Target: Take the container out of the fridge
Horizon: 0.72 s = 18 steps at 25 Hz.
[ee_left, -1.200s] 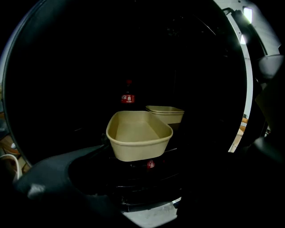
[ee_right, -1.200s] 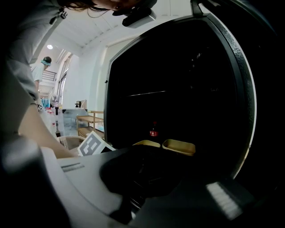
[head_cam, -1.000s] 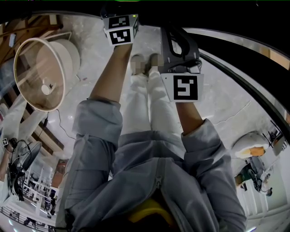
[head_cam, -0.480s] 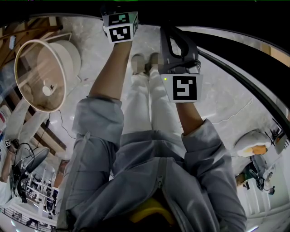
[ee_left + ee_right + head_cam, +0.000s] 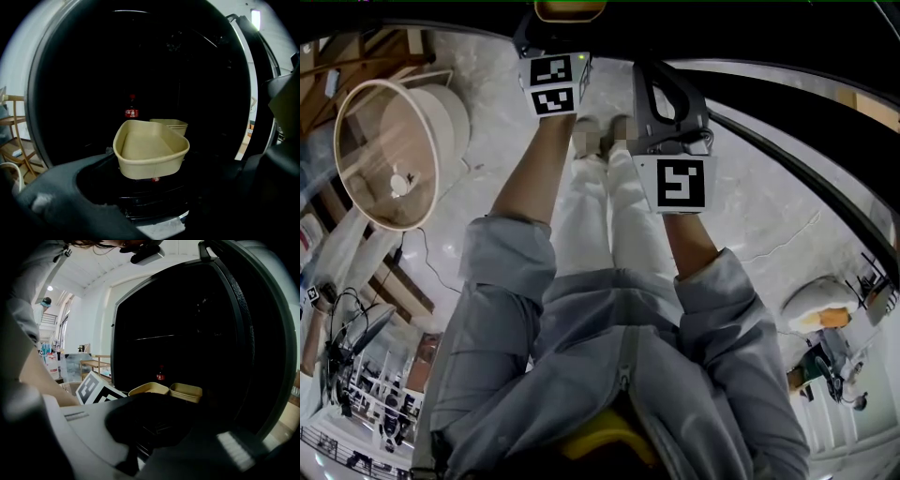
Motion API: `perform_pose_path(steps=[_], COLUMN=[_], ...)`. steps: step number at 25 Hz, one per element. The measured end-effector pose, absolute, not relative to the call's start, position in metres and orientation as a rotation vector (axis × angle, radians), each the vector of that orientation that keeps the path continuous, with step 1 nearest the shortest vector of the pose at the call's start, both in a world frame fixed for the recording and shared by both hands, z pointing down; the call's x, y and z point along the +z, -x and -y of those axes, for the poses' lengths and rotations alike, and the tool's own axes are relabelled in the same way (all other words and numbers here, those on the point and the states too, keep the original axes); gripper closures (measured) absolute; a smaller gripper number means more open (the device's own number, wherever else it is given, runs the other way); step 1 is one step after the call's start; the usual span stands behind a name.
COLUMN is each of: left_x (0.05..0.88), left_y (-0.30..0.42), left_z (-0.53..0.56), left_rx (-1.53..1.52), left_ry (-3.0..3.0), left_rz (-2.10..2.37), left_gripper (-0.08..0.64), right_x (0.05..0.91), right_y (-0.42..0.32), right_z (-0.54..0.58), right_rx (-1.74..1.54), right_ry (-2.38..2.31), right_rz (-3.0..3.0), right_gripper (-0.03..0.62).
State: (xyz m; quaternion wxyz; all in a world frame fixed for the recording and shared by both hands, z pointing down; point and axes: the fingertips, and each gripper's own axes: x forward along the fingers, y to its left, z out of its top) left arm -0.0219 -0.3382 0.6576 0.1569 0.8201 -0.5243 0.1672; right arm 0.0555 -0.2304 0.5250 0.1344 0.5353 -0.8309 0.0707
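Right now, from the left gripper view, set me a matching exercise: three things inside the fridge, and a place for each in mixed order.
Things:
1. fully visible tan container
2. half-hidden tan container
3. cola bottle

Places:
A. farthest back, standing upright
B. nearest the camera, in front of the others
C. just behind another container, towards the right

Pairs: 1-B, 2-C, 3-A

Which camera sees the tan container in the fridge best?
The left gripper view: the container sits centered, its whole rim and inside showing. The right gripper view catches only its rim. The head view shows just a tan sliver at the top edge.
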Motion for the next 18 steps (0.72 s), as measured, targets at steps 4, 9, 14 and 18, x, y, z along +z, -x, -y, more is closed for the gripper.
perform_pose_path(steps=[4, 9, 14, 18], left_x=[0.634, 0.603, 0.565, 0.532], left_y=[0.022, 0.031, 0.035, 0.039], left_z=[0.321, 0.278, 0.235, 0.204], left_rx=[0.469, 0.457, 0.425, 0.399], left_ry=[-2.387, -2.383, -2.355, -2.328], left_rz=[1.512, 1.495, 1.487, 1.468], left_gripper=[0.115, 0.117, 0.117, 0.117], right_x=[0.513, 0.491, 0.471, 0.449], right_y=[-0.057, -0.054, -0.060, -0.056], right_z=[0.231, 0.222, 0.211, 0.193], right_rx=[0.193, 0.160, 0.131, 0.131], right_ry=[-1.553, -1.534, -1.491, -1.456], right_rz=[2.414, 2.418, 2.406, 2.426], right_gripper=[0.592, 0.592, 0.592, 0.592])
